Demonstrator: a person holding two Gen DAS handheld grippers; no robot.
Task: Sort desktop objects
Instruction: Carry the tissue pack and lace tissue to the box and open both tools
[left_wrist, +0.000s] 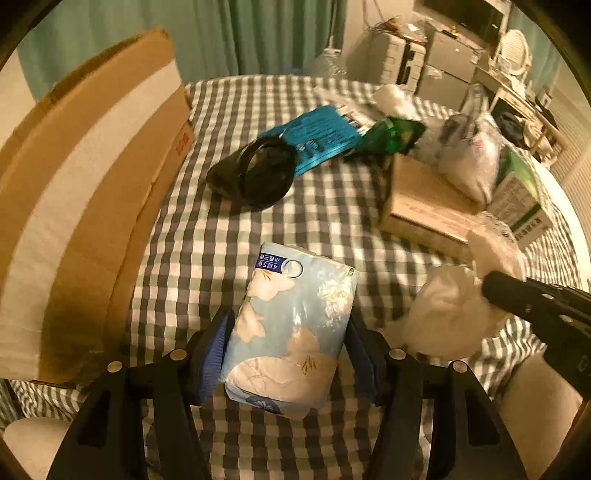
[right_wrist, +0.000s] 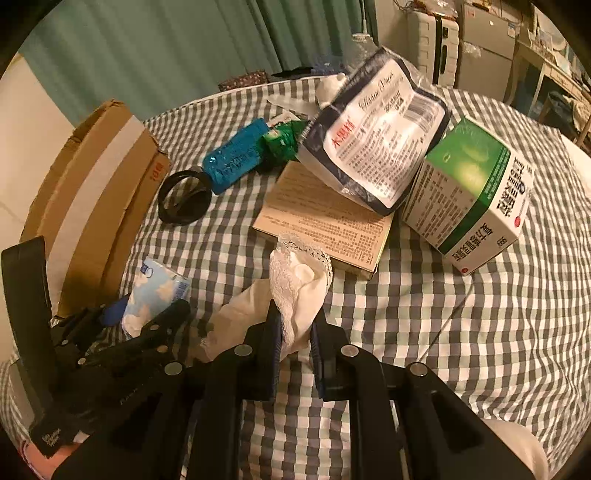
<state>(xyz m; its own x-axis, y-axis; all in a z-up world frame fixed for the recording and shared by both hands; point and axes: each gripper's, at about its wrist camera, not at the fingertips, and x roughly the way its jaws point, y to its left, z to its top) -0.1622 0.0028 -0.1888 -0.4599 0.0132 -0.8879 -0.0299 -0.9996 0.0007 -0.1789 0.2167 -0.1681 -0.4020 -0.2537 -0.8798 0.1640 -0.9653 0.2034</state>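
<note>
My left gripper (left_wrist: 286, 350) is shut on a light blue floral tissue pack (left_wrist: 291, 325), held just above the checked tablecloth (left_wrist: 221, 229). The pack also shows in the right wrist view (right_wrist: 155, 291). My right gripper (right_wrist: 293, 338) is shut on a white lace-trimmed cloth (right_wrist: 295, 284); the cloth appears in the left wrist view (left_wrist: 450, 310) at the right. An open cardboard box (left_wrist: 81, 192) stands at the table's left edge, also in the right wrist view (right_wrist: 99, 192).
A black ring-shaped object (left_wrist: 255, 173), a blue packet (left_wrist: 317, 136), a green wrapper (left_wrist: 391, 136), a flat tan box (right_wrist: 325, 218), a white tissue bag (right_wrist: 376, 133) and a green-white carton (right_wrist: 472, 195) lie on the table. Room furniture stands behind.
</note>
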